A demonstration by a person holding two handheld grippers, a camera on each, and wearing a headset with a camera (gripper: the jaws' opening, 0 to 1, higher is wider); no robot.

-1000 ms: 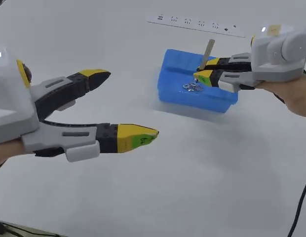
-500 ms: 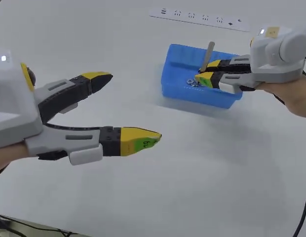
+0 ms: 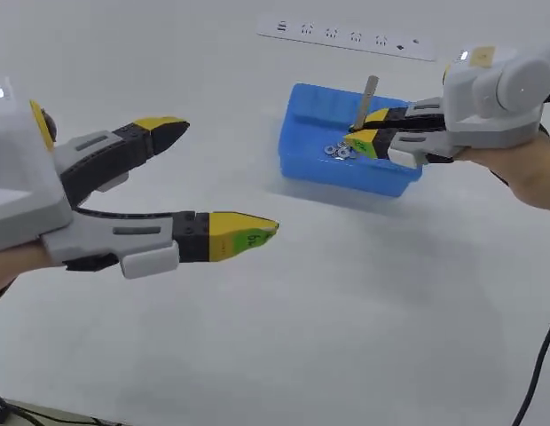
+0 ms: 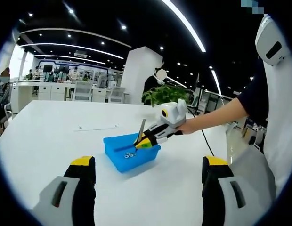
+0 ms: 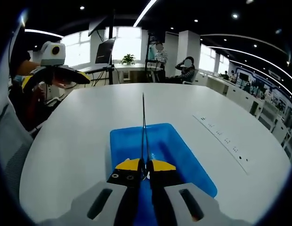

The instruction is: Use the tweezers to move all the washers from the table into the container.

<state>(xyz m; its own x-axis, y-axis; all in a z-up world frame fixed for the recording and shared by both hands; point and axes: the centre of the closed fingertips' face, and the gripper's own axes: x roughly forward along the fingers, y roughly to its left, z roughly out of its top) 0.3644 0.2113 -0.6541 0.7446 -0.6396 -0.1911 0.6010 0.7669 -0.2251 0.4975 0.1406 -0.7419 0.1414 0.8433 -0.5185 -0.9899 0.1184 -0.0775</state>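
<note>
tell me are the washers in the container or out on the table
In: a small cluster of washers lies inside the blue container.

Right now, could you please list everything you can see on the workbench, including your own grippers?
Table: one, white, under everything.
Container: one, blue, on the table, right of centre.
Washers: small cluster, count unclear, silvery, inside the container.
Tweezers: one, grey metal, clamped in the right gripper, over the container.
Power strip: one, white, far side of the table.
Left gripper: one, grey and black, yellow tips, open, above the table.
Right gripper: one, same colours, shut on the tweezers.
</note>
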